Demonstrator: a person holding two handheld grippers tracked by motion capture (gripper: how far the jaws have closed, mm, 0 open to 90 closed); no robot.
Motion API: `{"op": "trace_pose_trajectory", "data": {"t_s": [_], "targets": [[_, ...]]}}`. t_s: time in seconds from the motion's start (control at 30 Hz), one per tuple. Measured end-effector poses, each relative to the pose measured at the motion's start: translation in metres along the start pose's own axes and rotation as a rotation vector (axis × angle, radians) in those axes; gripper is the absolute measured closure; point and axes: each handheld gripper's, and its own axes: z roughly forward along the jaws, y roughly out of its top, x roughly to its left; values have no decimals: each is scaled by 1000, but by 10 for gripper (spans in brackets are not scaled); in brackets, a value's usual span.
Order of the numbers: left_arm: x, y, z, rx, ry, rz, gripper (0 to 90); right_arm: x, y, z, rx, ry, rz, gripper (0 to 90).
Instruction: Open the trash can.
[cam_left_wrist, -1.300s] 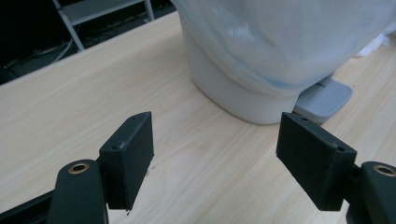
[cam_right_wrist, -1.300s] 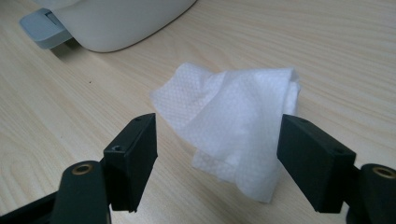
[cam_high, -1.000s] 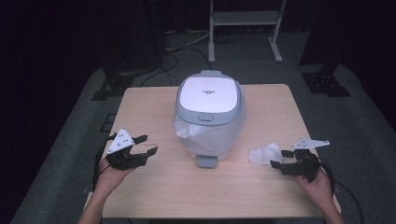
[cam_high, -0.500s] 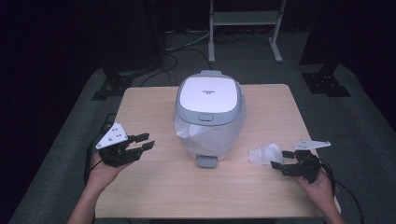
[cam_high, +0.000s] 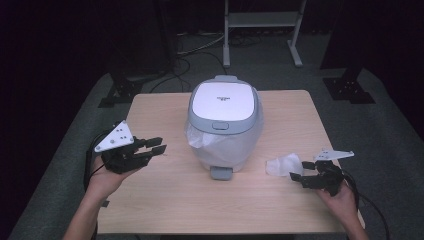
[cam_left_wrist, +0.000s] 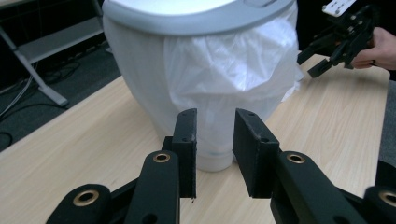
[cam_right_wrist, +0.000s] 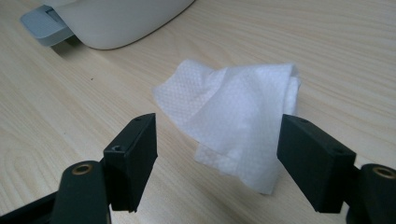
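A white and grey pedal bin (cam_high: 225, 125) (cam_left_wrist: 154, 93) stands mid-table, its lid shut and a white bag liner (cam_left_wrist: 233, 60) hanging out under the rim. My left gripper (cam_high: 157, 145) (cam_left_wrist: 215, 121) hovers to the bin's left and points at it. Its jaws have just been closing to a narrow gap with nothing between them. A crumpled white tissue (cam_high: 282, 164) (cam_right_wrist: 233, 107) lies on the table right of the bin. My right gripper (cam_high: 300, 171) (cam_right_wrist: 217, 135) is low over the table with its jaws open wide, just short of the tissue.
The bin's grey pedal (cam_high: 220, 172) (cam_right_wrist: 44, 23) sticks out toward the front edge of the wooden table (cam_high: 165, 200). On the dark floor behind are a metal stand (cam_high: 260, 20), black stand feet (cam_high: 120, 90) and cables (cam_high: 195, 50).
My left gripper has lifted off the table and its jaws have drawn much closer together. The right gripper and the tissue have stayed where they were.
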Motion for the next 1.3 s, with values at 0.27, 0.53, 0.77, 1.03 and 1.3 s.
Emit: {"op": "trace_pose_trajectory", "data": {"t_s": [0.27, 0.53, 0.77, 1.03, 1.3], "targets": [[-5, 23, -1, -10, -26, 35, 711, 0, 0, 0, 1, -2, -1, 277], [-8, 42, 4, -13, -51, 51, 720, 0, -1, -1, -3, -1, 7, 276], [-10, 54, 15, -17, -74, 63, 720, -1, -1, -1, -3, 0, 6, 277], [-11, 70, 29, -13, -95, 75, 720, -1, -1, -1, -5, 0, 6, 277], [-11, 78, 41, -5, -109, 74, 720, -1, -1, -2, -7, 1, 5, 277]]}}
